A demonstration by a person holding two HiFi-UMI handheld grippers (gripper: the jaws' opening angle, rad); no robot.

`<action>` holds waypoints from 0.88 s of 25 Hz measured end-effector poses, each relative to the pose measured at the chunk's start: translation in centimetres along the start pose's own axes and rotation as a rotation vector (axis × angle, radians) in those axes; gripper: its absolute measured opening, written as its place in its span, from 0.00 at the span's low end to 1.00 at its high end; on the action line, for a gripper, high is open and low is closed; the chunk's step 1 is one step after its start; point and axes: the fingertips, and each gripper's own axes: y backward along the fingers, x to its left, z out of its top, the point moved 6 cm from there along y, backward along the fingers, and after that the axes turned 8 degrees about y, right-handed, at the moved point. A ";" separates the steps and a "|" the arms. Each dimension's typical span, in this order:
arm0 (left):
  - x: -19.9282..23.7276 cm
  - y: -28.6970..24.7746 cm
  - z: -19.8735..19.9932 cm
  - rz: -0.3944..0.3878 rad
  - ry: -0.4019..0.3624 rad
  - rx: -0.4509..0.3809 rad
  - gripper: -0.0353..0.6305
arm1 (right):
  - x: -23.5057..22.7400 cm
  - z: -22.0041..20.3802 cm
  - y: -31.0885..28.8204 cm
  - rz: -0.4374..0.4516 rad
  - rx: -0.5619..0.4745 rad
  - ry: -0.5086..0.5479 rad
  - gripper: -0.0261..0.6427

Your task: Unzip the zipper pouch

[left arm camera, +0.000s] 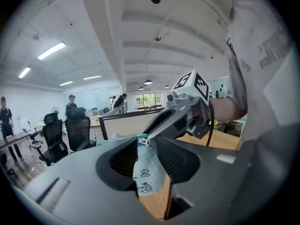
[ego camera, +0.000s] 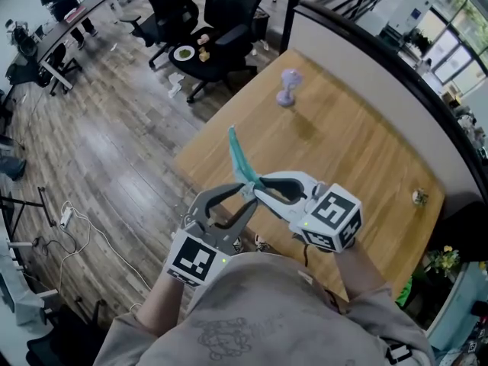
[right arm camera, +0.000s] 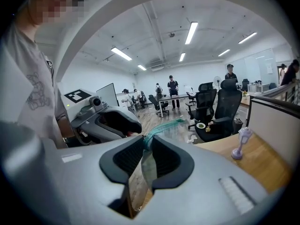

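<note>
Teal zipper pouch [ego camera: 239, 157] held above the tabletop [ego camera: 343, 143].
The right gripper [ego camera: 256, 189] fingers clamp its edge; left gripper [ego camera: 245, 198] fingers stand apart around it; zipper pull hard to make out.

Thin teal zipper pouch [ego camera: 241, 157] with small dark prints, up in the air. Its near end is pinched in the right gripper [ego camera: 258, 186] and sits between the spread jaws of the left gripper [ego camera: 246, 194]. The rest sticks out past both tips.

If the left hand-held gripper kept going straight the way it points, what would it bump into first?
Probably the teal pouch between its jaws; right behind that, the right hand-held gripper, which grips the pouch.
</note>
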 end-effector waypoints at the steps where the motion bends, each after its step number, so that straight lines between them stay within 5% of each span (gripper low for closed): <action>1: -0.1 0.0 0.0 0.002 0.023 -0.010 0.23 | 0.1 0.0 0.1 0.001 0.004 0.006 0.15; 5: -0.4 0.3 -0.1 0.017 0.058 -0.031 0.11 | 0.6 -0.4 0.5 0.013 0.030 0.031 0.15; 10: -1.4 0.2 -0.7 -0.028 -0.079 0.034 0.07 | 1.5 -0.4 0.9 0.052 0.042 0.048 0.15; 22: -0.9 0.4 -1.2 -0.018 0.195 0.026 0.06 | 1.7 -1.0 1.3 0.113 0.044 0.032 0.15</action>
